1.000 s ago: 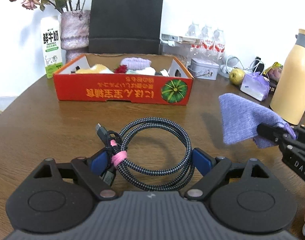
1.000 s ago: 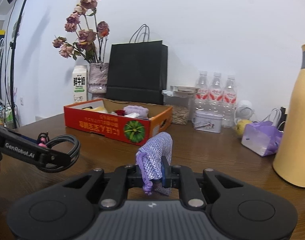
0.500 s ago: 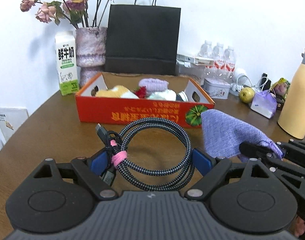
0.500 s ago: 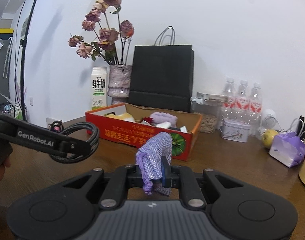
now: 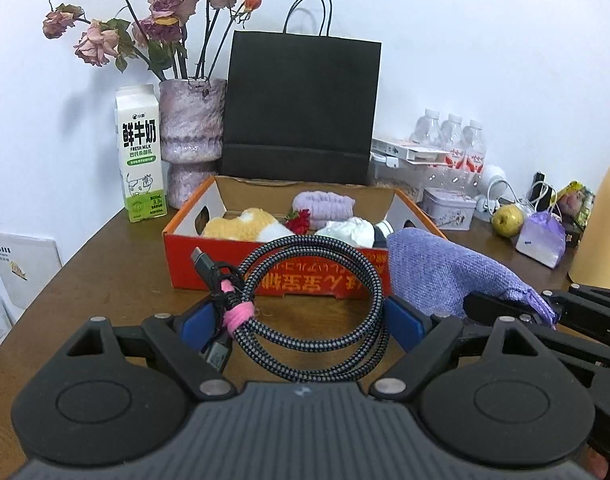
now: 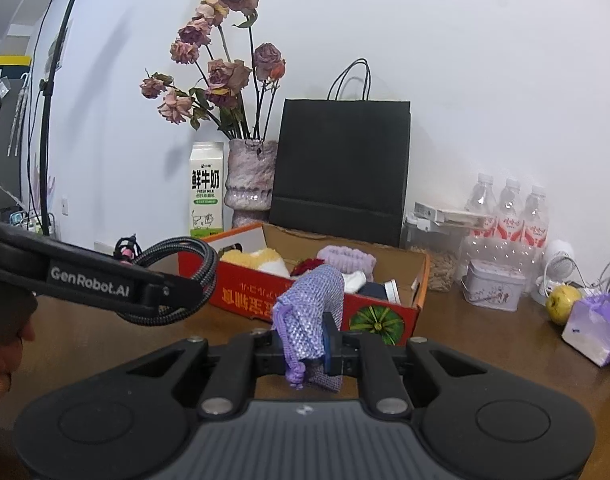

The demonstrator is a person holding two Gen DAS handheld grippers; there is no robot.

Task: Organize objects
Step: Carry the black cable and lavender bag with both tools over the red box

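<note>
Carrying: both loads toward the box [image 5: 273, 276], ahead of both jaws.
Left gripper [image 5: 301, 320]: jaws wide, spanning the cable [image 5: 305, 288] coil so it stays looped.
Right gripper [image 6: 305, 346]: clamped tight on pouch [image 6: 311, 308], which stands up between the pads.

Premises read as a lived-in home or small office room, used in part for recording. Evidence: a round brown wooden surface [image 5: 105, 280] set against a plain white wall. Along its far edge stand a vase of dried roses [image 5: 191, 120], a milk carton [image 5: 139, 152], a black paper bag [image 5: 301, 108], three water bottles [image 6: 505, 216], a small tin [image 6: 493, 288] and a green-yellow fruit [image 6: 563, 298]. A yellow flask [image 5: 601, 220] stands at the right edge. A black light stand [image 6: 51, 92] rises at the left, beyond the surface.
</note>
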